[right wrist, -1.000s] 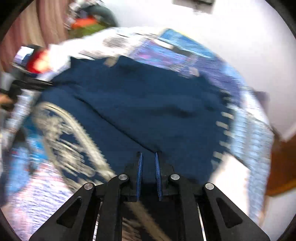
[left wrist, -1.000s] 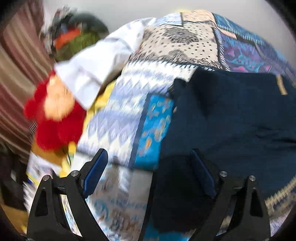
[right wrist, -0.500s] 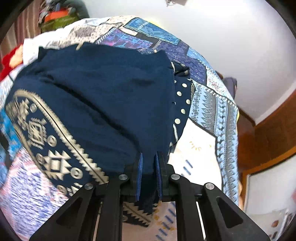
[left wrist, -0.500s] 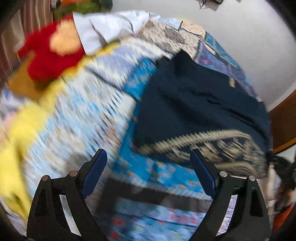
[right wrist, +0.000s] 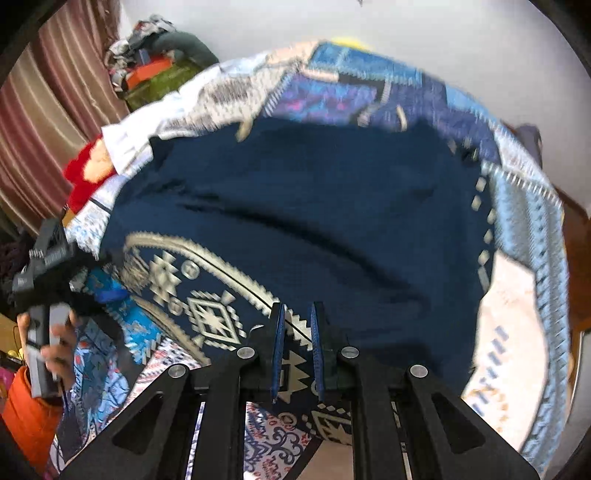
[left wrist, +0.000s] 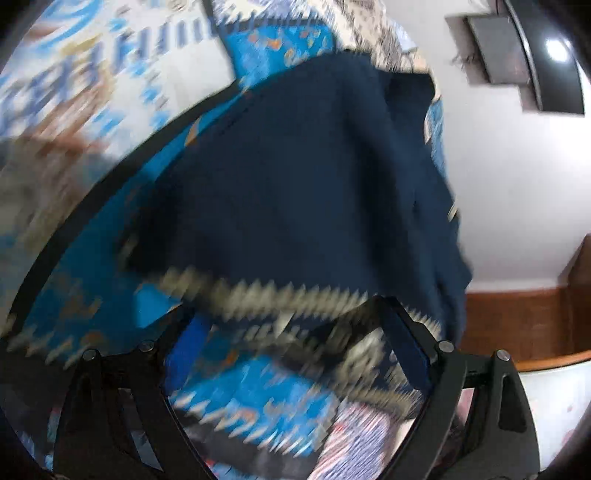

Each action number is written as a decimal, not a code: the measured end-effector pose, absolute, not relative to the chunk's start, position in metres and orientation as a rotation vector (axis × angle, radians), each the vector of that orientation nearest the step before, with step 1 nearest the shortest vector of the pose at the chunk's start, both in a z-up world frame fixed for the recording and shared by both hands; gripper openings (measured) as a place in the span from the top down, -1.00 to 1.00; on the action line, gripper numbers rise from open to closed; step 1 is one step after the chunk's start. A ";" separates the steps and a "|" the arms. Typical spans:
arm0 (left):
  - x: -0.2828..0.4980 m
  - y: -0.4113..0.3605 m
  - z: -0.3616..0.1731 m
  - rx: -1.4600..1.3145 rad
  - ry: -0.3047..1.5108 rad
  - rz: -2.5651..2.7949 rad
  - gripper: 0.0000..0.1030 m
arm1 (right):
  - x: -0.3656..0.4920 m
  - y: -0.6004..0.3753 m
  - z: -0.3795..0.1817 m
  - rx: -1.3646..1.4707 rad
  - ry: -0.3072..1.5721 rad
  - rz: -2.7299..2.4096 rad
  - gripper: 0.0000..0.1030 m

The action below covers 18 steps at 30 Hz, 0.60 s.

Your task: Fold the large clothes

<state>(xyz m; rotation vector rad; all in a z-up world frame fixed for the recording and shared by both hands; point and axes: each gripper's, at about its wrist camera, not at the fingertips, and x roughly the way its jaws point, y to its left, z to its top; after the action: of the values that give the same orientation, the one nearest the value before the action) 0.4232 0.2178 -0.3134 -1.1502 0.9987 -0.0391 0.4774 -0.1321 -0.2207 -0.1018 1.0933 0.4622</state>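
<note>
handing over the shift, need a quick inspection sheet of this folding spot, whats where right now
surface: bed under a patchwork bedspread, blue, white and purple panels.
job's things: navy garment with a cream patterned hem, spread flat on the bedspread.
clutter: red plush toy and white cloth at the far left edge; pile of clothes beyond, by the wall.
grippers: right gripper shut on the hem of the navy garment; left gripper wide open over the hem's other end, nothing pinched. Left view blurred.
cables: nothing seen.
surroundings: white wall, striped curtain on the left, wooden trim low on the wall.
</note>
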 end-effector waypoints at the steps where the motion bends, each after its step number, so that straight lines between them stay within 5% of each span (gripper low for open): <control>1: 0.431 0.219 -0.311 -1.156 0.972 -0.024 -0.78 | 0.478 -0.135 -0.227 -0.078 1.096 0.472 0.82; 5: 0.455 0.218 -0.309 -1.177 0.908 0.033 -0.71 | 0.485 -0.152 -0.237 0.037 1.106 0.515 0.82; 9: 0.471 0.205 -0.299 -1.085 0.937 0.210 0.09 | 0.490 -0.160 -0.239 0.113 1.150 0.539 0.82; 12: 0.473 0.188 -0.280 -0.904 0.951 0.254 0.46 | 0.486 -0.154 -0.230 0.093 1.180 0.525 0.82; 18: 0.441 0.150 -0.212 -0.550 0.868 0.280 0.60 | 0.472 -0.124 -0.193 0.073 1.133 0.581 0.82</control>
<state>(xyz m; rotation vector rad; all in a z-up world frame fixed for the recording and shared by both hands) 0.4411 0.1502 -0.2123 -0.5500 0.8679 0.2797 0.4723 -0.1244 -0.1931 0.0734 1.1326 0.5813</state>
